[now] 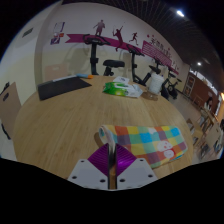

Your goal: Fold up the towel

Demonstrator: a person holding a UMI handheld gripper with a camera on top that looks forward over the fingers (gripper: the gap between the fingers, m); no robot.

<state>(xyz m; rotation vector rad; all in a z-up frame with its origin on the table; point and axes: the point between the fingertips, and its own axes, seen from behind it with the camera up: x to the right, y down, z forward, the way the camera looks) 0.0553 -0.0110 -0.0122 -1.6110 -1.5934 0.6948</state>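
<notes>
A towel with a bright checked pattern of orange, yellow, blue and green lies on the wooden floor, just ahead of my fingers and stretching off to the right. Its near left end is curled up off the floor. A thin pale strip of that end runs down between the purple pads. My gripper is shut, with the pads pressed together on this edge of the towel.
A dark mat lies on the floor far to the left. A green and white bundle and a white object lie farther back. Black exercise frames stand against the wall. Furniture stands at the right.
</notes>
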